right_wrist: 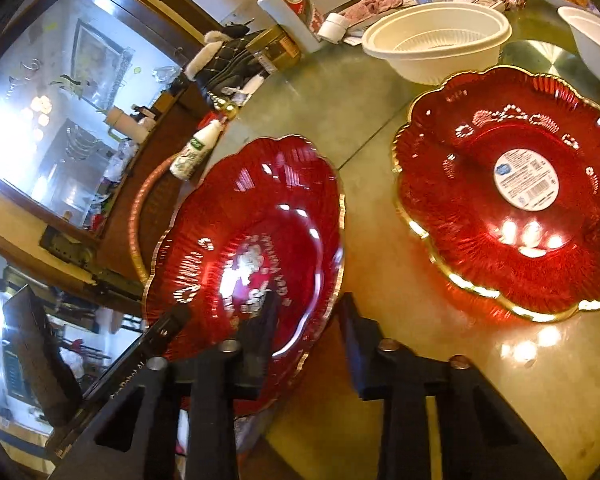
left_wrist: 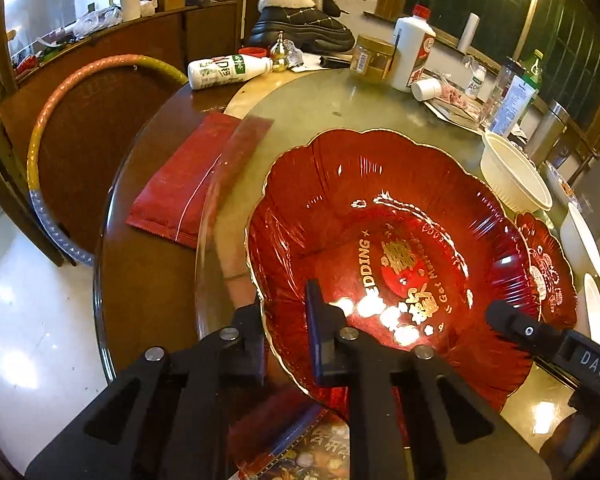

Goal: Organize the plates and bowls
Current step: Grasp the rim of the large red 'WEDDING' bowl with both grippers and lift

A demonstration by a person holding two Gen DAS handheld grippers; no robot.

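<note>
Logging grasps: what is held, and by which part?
The left claw grips the tilted red plate by its rim; the right claw straddles the rim further round, grip unclear.

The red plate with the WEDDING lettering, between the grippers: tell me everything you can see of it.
The red plate is glossy, translucent-looking, ribbed, with a scalloped gold rim and gold lettering around a centre emblem. It sits tilted on the glass turntable. The left gripper is clamped on its near rim; the right gripper straddles the opposite rim, apparently gripping. A second red plate lies close beside it.

You see a glossy red scalloped plastic plate (left_wrist: pixel 380 248) with gilt rim, matt cream ribbed plastic bowl (right_wrist: pixel 436 40), smooth glass-topped counter (left_wrist: pixel 340 104).
</note>
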